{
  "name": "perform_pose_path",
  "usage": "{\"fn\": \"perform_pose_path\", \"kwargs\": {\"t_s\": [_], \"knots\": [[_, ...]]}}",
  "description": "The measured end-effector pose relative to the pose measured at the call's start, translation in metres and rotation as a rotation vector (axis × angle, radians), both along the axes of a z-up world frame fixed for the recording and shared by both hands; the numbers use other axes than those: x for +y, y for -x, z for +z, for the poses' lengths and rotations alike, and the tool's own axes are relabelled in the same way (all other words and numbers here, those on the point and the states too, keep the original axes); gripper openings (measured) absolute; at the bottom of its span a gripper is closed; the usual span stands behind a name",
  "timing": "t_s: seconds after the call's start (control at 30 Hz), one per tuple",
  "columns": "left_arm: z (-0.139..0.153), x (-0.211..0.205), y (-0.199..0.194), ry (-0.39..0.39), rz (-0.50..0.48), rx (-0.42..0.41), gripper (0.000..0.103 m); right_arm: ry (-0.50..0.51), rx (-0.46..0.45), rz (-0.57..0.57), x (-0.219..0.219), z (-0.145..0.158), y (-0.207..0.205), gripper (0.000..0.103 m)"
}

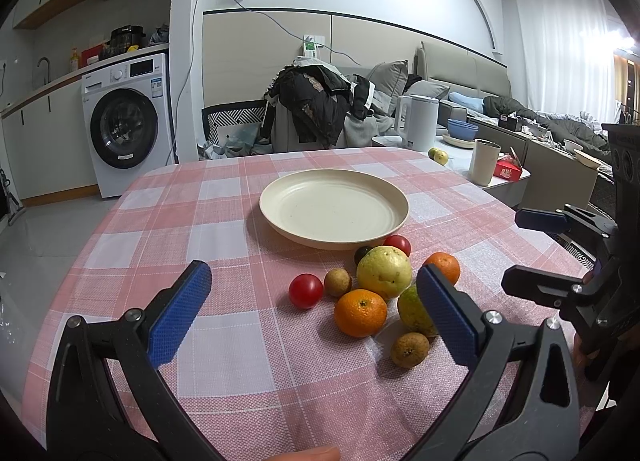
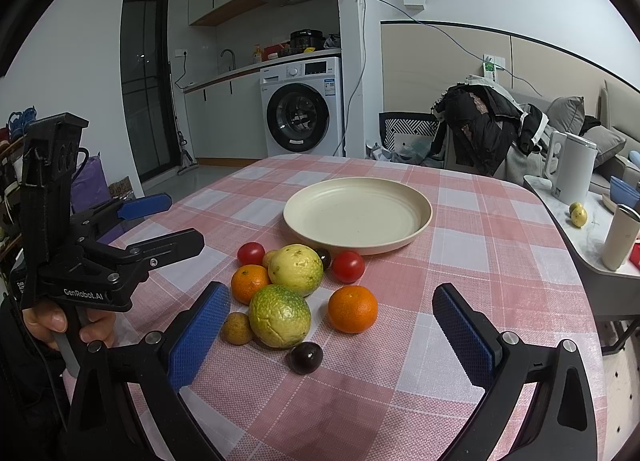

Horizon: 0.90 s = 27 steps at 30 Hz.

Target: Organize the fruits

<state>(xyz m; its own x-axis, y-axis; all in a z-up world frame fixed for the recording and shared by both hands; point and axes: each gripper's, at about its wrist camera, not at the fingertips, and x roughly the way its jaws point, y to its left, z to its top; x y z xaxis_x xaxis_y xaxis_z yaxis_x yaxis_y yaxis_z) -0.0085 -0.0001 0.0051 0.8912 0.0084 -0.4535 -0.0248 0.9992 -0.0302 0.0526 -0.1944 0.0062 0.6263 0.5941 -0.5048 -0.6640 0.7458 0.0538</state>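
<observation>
An empty cream plate [image 1: 334, 208] [image 2: 358, 215] sits mid-table. Just in front of it lies a cluster of fruit: a yellow-green guava [image 1: 383, 271] [image 2: 295, 269], a green-yellow citrus [image 1: 414, 311] [image 2: 279, 315], two oranges [image 1: 361, 312] [image 2: 352, 308], two red tomatoes [image 1: 305, 290] [image 2: 348, 266], small brown longans [image 1: 409, 349] [image 2: 237, 327] and a dark plum [image 2: 306, 357]. My left gripper [image 1: 314, 315] is open and empty, low over the cloth before the fruit. My right gripper [image 2: 332, 335] is open and empty around the near fruit. Each gripper shows in the other's view [image 1: 536, 253] [image 2: 168, 221].
The table has a pink checked cloth [image 1: 224, 245]. A side counter to the right holds a white kettle [image 2: 572, 171], a cream cup [image 2: 618, 237], blue bowls and two small fruits [image 2: 578, 215]. A chair piled with clothes [image 1: 316, 109] stands behind the table; a washing machine [image 1: 124, 121] stands beyond.
</observation>
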Motion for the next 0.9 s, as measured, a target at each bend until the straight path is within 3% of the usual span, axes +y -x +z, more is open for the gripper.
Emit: {"fn": "perform_pose_path", "kwargs": {"t_s": [0.9], "knots": [[-0.0003, -0.0008, 0.0008, -0.003, 0.001, -0.004, 0.102, 0.002, -0.001, -0.001, -0.0015, 0.0, 0.0011, 0.103]]}}
